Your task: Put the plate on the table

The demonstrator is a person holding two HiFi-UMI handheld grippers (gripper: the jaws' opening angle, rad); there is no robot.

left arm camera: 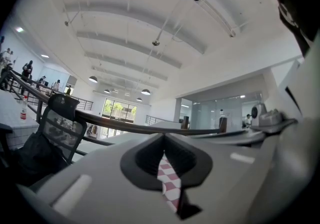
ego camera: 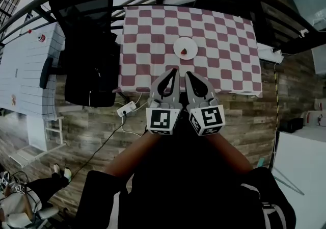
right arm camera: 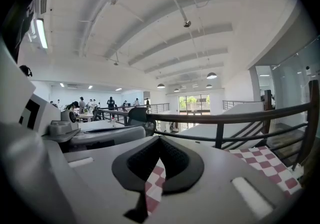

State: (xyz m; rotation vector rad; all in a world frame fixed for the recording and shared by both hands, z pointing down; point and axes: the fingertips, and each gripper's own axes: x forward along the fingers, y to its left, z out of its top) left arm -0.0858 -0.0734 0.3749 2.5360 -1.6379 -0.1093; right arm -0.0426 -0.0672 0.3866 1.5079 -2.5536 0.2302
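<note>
Plate (ego camera: 185,48) rests on the checkered table (ego camera: 229,54), at twelve o'clock from both grippers. Beside each other, the left gripper (ego camera: 174,72) and right gripper (ego camera: 188,75) have jaws pressed together, holding nothing.

Bright overall, dark fisheye-warped edges

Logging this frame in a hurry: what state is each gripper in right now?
Left gripper: jaws closed, holding nothing.
Right gripper: jaws closed, holding nothing.
</note>
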